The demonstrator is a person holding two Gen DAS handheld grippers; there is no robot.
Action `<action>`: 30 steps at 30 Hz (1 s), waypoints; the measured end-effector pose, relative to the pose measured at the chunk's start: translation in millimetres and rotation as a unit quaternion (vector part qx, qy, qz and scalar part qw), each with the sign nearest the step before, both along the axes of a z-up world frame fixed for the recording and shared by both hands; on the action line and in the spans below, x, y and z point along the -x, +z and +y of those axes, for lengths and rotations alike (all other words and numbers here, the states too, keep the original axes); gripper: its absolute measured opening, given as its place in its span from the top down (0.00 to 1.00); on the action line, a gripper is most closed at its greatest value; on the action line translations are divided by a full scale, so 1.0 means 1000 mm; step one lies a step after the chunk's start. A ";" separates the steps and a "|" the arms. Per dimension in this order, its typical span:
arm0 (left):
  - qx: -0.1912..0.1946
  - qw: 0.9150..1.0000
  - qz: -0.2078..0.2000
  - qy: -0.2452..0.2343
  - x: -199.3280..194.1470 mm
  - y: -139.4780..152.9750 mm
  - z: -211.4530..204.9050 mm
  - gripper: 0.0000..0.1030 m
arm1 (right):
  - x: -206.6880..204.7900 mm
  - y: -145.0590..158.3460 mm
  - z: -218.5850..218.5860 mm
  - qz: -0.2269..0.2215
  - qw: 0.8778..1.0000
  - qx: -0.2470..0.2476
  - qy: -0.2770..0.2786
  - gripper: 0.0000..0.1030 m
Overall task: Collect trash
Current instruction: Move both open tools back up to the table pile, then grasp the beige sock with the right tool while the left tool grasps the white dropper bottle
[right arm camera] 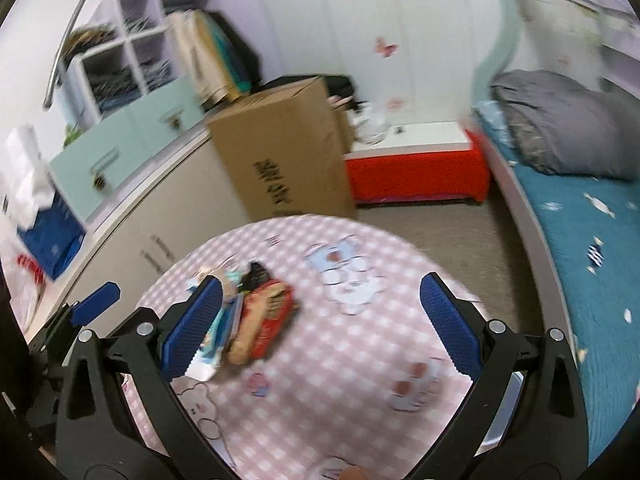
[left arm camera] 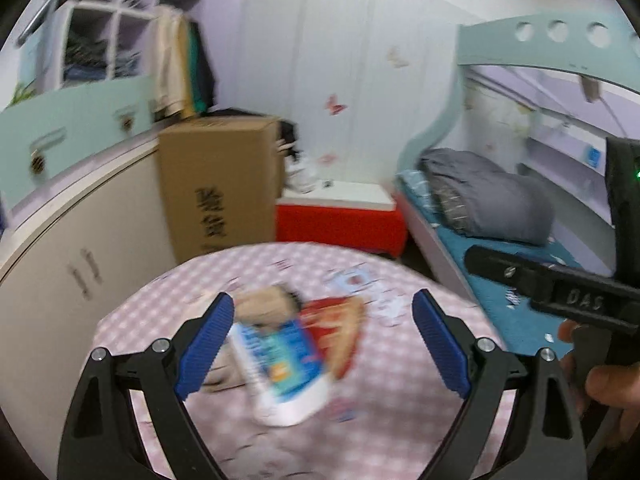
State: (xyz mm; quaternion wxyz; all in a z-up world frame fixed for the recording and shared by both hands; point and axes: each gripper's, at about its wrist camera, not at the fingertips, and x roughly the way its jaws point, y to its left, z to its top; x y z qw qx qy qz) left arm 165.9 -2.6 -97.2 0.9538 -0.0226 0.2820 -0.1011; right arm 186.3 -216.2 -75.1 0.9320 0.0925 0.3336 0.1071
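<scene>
A small pile of trash lies on a round table with a pink checked cloth (left arm camera: 384,396) (right arm camera: 360,352). In the left wrist view a blue and white wrapper (left arm camera: 282,364) lies on top, with a red packet (left arm camera: 336,330) behind it, both blurred. My left gripper (left arm camera: 323,342) hangs open just above the pile, the wrapper beside its left pad. In the right wrist view the red packet (right arm camera: 270,316) and pale wrappers (right arm camera: 218,336) sit by the left pad of my open right gripper (right arm camera: 322,326). The right gripper's body (left arm camera: 560,296) shows at the left view's right edge.
A cardboard box (right arm camera: 284,148) stands on the floor behind the table, next to a beige cabinet (right arm camera: 160,216). A red and white bench (right arm camera: 416,168) sits by the far wall. A bed with a blue sheet (right arm camera: 592,248) and grey duvet (right arm camera: 560,124) runs along the right.
</scene>
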 end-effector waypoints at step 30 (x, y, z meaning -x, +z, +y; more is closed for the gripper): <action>-0.101 0.991 0.083 -0.027 -0.102 -0.107 0.087 0.14 | -0.094 -0.074 0.118 0.085 0.981 0.012 0.172 0.71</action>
